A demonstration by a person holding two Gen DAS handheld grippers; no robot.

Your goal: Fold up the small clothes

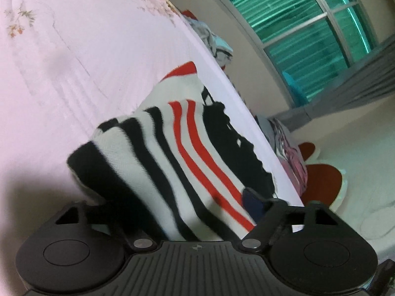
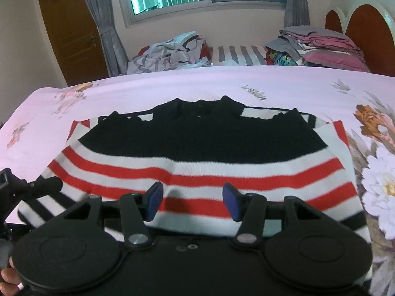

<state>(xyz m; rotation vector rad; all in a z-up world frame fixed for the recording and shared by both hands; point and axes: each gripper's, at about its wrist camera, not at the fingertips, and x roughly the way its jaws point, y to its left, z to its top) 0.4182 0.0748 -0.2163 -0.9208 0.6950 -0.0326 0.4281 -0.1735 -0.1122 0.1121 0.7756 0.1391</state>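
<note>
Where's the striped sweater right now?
Right wrist view: the striped sweater lies on the floral bedsheet, just ahead of the right gripper.

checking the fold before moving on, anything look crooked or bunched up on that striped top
Yes. The striped top lies mostly flat on the pink bedspread, but its near-left corner is lifted and draped over the left gripper, so that side looks bunched. The right gripper is open above the near hem.

A small knit sweater (image 2: 197, 157) lies flat on the pink floral bedspread (image 2: 172, 83), black yoke farthest, red, white (and black) stripes across its body.
</note>
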